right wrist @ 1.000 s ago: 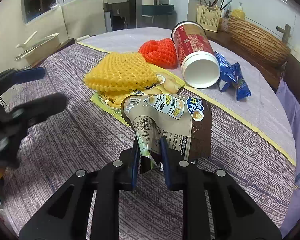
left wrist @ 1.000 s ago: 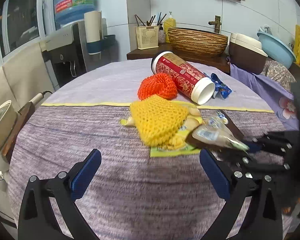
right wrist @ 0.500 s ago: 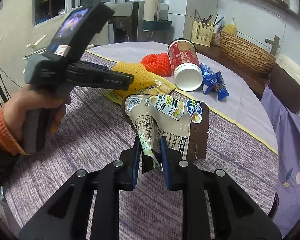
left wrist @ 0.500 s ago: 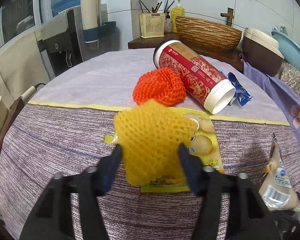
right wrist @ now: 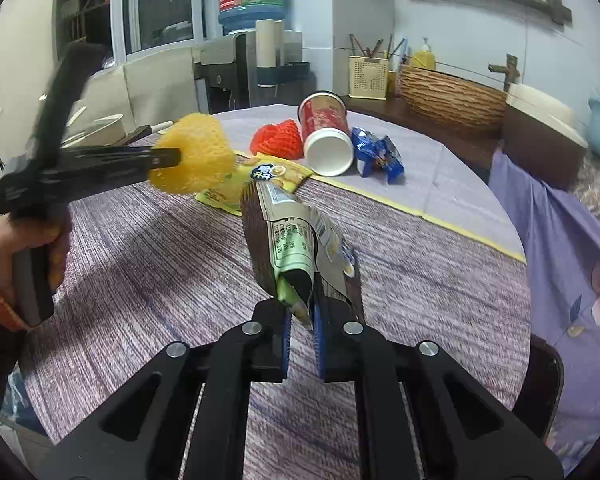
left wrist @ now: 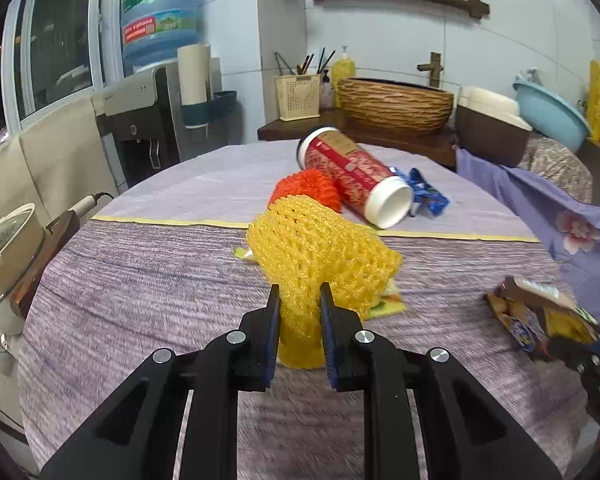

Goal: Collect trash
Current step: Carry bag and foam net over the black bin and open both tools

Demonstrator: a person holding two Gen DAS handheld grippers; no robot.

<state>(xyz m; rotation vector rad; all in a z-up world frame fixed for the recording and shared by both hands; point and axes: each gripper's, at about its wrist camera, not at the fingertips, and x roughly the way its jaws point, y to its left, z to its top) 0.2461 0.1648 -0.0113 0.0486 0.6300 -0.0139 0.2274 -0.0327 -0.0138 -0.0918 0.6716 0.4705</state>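
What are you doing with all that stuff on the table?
Picking up trash. The left gripper has pinched the yellow foam net and holds it off the table. The right gripper is clamped on a crumpled brown snack bag. The orange net, the tipped red cup, a blue wrapper and a yellow wrapper wait on the cloth.

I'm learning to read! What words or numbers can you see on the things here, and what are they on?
Nothing here reads clearly.
Water jug: big green-label characters and red-band digits, too blurred to read.
Brown snack wrapper in the right gripper: small print and a barcode, too small.
Red cup: tiny writing, unreadable.
Yellow wrapper: a dark badge with characters, too blurred.
Blue wrapper: no legible text.
Yellow foam net in the left gripper: no writing.
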